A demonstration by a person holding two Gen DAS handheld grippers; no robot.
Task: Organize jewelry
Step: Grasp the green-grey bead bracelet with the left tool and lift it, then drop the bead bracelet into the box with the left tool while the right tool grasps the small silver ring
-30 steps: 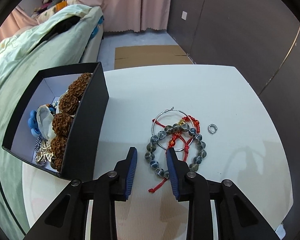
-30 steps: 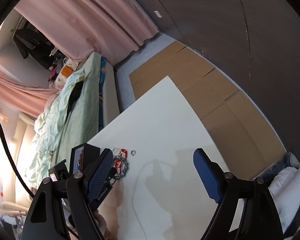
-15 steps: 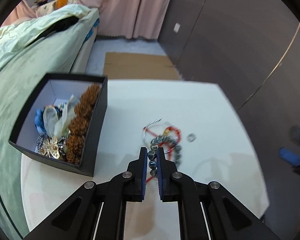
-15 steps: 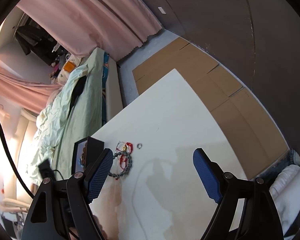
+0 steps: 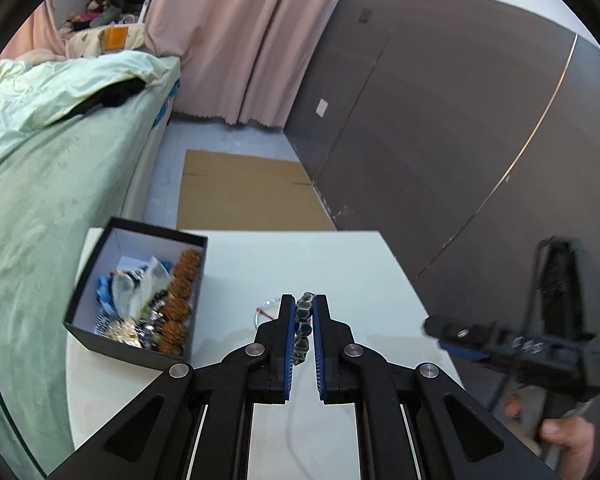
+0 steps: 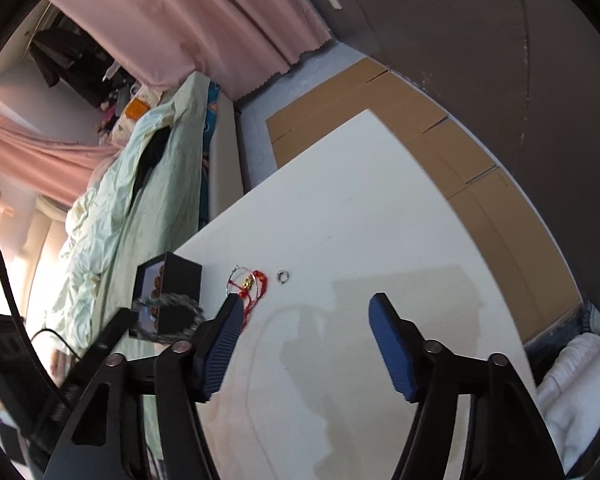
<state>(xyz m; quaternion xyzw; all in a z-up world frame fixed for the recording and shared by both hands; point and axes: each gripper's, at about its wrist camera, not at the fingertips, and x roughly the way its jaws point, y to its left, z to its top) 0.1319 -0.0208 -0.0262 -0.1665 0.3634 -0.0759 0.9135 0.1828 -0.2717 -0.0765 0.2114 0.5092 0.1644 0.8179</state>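
While the left gripper (image 5: 303, 322) pinches the grey-blue bead bracelet (image 5: 302, 325) tight between its blue pads, it has carried it up off the white table (image 5: 352, 264). A second ago those jaws stood apart over the bracelet, which lay flat on the table beside the black cardboard box (image 5: 138, 354). Now the bracelet hangs in the air, near the box and a bit to the right of it. I think that means the pick-up is done, and the next job is to drop the bracelet into the box with the other jewelry.

Inside the box lie big brown bumpy beads (image 5: 182, 292) and some blue and shiny bits. The right gripper (image 6: 306, 338) is wide but its jaws are closing, and nothing is between them. It hangs over the bare table, well to the right of the box.

From the left wrist camera you can look down into the box and see the beads squeezed in the pads. It hides most of what stays on the table. From the right wrist camera you see those things: a thin silver wire hoop (image 6: 236, 278), a red knotted cord bracelet (image 6: 256, 284) and a small silver ring (image 6: 283, 277), all just right of the box. There the lifted bracelet is only a blur in front of the box.
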